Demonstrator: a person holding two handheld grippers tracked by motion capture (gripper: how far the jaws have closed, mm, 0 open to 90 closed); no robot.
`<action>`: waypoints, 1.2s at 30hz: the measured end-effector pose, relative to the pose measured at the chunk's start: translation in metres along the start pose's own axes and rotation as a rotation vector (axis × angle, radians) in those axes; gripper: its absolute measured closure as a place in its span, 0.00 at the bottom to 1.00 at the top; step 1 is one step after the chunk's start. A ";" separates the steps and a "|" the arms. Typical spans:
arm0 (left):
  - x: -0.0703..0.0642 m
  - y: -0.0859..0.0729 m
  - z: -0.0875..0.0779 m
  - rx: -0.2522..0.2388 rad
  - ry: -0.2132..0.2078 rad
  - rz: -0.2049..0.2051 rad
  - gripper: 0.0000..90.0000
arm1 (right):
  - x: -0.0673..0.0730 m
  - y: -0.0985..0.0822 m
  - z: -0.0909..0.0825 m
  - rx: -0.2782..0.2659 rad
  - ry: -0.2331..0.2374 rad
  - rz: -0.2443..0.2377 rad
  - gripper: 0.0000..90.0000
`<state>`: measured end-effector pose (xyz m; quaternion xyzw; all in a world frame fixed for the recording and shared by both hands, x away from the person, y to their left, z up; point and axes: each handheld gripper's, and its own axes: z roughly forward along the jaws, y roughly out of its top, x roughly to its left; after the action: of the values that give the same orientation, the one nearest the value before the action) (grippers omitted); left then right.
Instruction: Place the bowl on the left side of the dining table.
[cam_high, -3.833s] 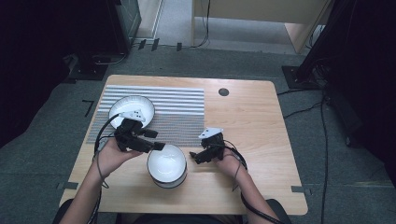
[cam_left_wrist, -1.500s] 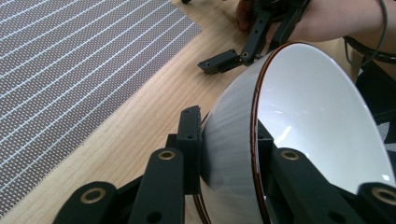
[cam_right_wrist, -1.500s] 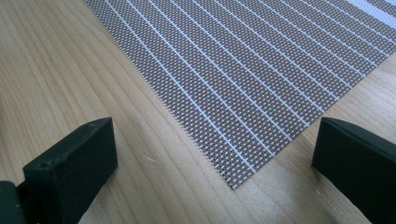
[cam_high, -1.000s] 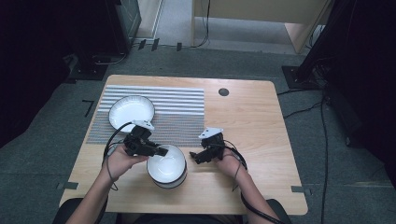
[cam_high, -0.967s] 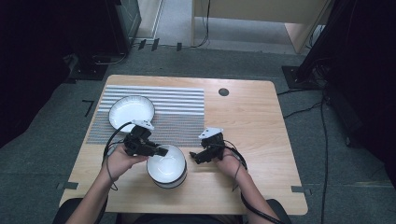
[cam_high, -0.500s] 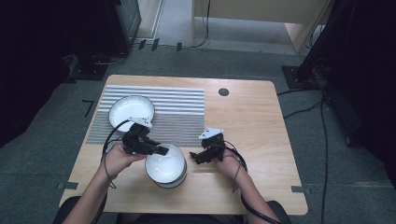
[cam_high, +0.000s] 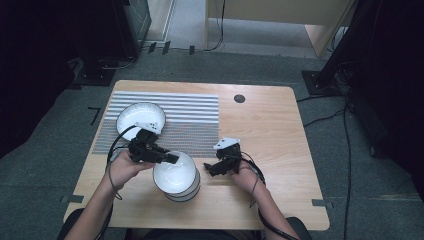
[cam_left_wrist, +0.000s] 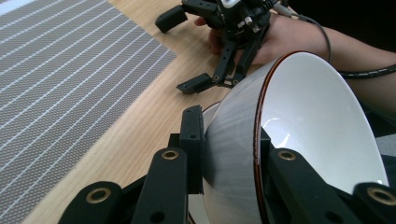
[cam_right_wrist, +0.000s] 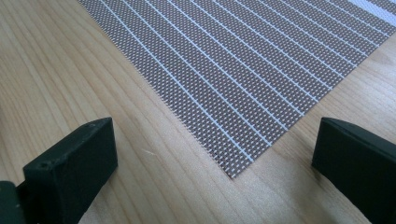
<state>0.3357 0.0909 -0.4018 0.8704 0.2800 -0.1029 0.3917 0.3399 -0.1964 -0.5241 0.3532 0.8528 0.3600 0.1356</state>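
Note:
A stack of white bowls (cam_high: 186, 193) stands on the wooden table near its front edge. My left gripper (cam_high: 169, 158) is shut on the left rim of the top bowl (cam_high: 175, 173), which sits tilted and shifted a little left of those beneath. In the left gripper view the jaws pinch that brown-rimmed bowl (cam_left_wrist: 317, 130) by its wall, left gripper (cam_left_wrist: 229, 140) one jaw outside, one inside. My right gripper (cam_high: 212, 168) rests open on the table just right of the stack, right gripper (cam_right_wrist: 215, 154) with nothing between its jaws.
A grey striped placemat (cam_high: 192, 120) covers the table's far left, and its corner (cam_right_wrist: 233, 70) lies in front of the right jaws. Another white bowl (cam_high: 141, 116) sits on the mat's left part. A dark round hole (cam_high: 239, 98) marks the tabletop farther back.
Since the earliest frame my left gripper has come in to the top bowl's rim. Over the last second that bowl has tipped and shifted slightly left. The right gripper has stayed put.

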 end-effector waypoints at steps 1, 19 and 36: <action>0.000 0.000 -0.001 -0.001 0.002 -0.001 0.85 | 0.000 0.000 0.000 0.000 0.000 0.000 0.00; 0.003 -0.002 -0.020 -0.029 0.035 -0.020 0.85 | 0.000 0.000 0.000 -0.002 0.000 -0.001 0.00; 0.016 -0.005 -0.033 -0.042 0.054 -0.046 0.84 | 0.000 0.000 0.000 -0.002 0.000 0.000 0.00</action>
<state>0.3448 0.1246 -0.3889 0.8577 0.3126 -0.0825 0.3997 0.3398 -0.1962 -0.5242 0.3531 0.8525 0.3606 0.1358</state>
